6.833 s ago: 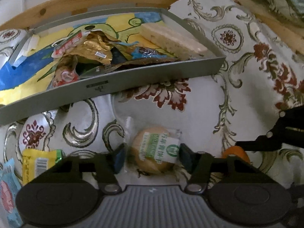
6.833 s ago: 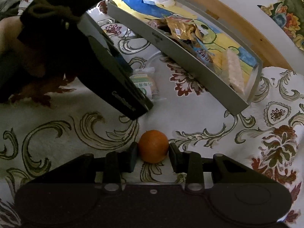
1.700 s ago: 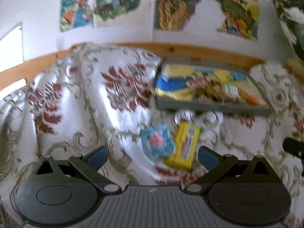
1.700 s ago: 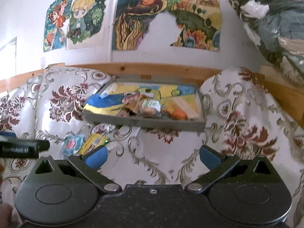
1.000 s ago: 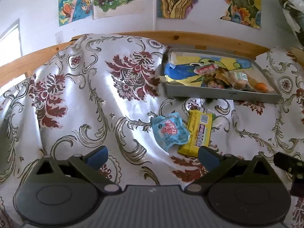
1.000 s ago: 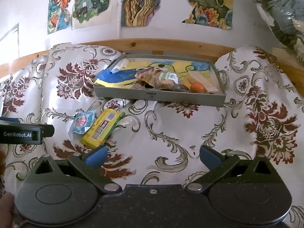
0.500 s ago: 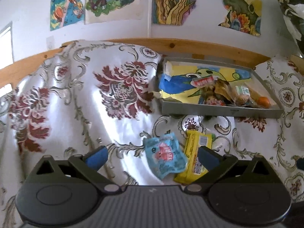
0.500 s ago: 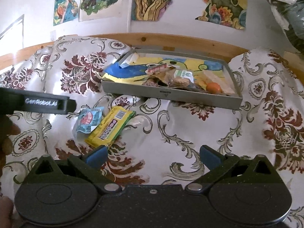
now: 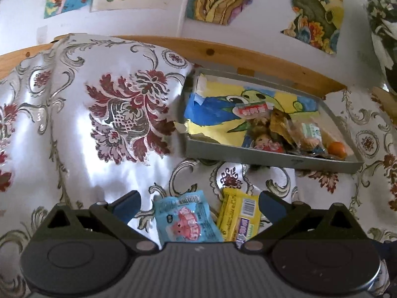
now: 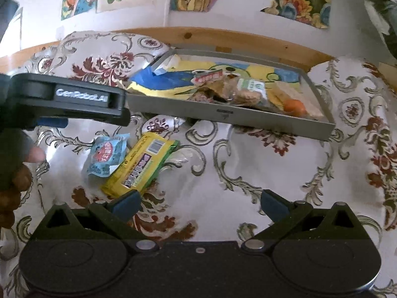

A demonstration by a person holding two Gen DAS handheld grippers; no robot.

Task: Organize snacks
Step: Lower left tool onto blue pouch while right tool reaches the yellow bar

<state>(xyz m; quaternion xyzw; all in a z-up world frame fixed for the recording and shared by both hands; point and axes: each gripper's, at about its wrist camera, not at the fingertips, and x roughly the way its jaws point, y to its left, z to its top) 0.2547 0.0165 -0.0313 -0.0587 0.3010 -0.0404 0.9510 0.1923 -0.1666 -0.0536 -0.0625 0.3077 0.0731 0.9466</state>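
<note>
While both grippers gape, two packets [image 9: 188, 221] loose, one tray [image 9: 273, 155]

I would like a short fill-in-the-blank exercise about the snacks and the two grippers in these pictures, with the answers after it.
1. The orange lies inside the grey ____.
2. Two packets lie on the cloth outside the tray: a light blue packet and a ____ one.
3. The left gripper and the right gripper both have their jaws ____.
4. In the right wrist view, the light blue packet lies to the ____ of the other packet.

Missing words: tray; yellow; open; left
</note>
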